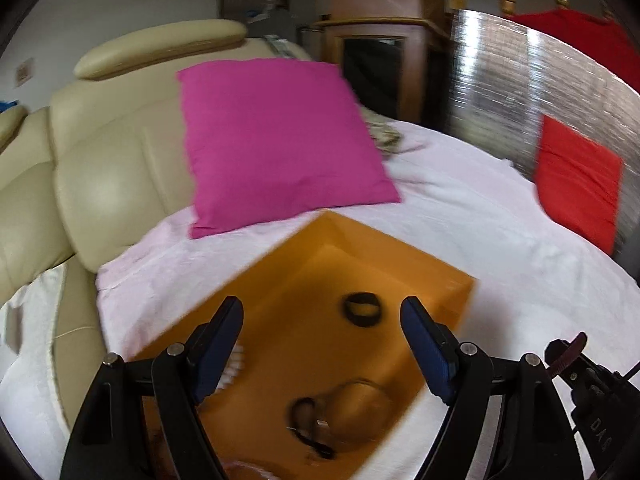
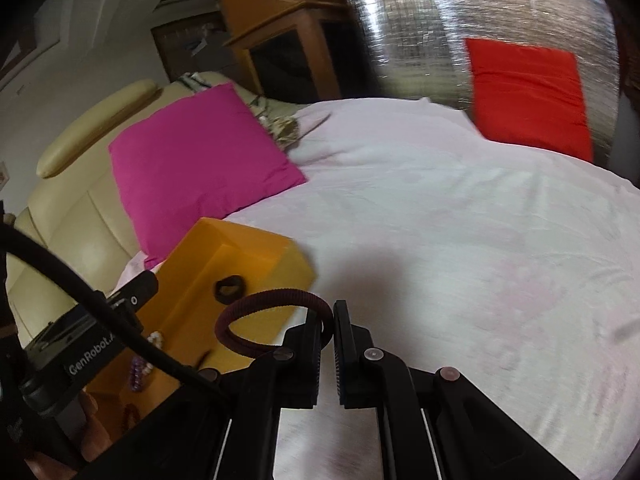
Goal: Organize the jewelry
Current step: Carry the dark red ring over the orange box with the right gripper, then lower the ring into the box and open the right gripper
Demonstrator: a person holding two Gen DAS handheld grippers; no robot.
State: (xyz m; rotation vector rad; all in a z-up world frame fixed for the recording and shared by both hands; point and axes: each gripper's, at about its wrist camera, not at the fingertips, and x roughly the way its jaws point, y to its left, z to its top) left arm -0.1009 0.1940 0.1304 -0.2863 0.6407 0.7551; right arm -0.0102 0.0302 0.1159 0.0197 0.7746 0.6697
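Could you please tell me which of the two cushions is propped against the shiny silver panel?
The red cushion is the one propped against the silver panel. The magenta cushion instead leans on the cream sofa back, behind the orange box.

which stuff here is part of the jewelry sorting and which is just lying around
Part of the job:
orange tray
black ring in the tray
dark red bracelet pinched in the right gripper
beads
left gripper, open

Just lying about:
pink pillow
red cushion
beige sofa
white sheet
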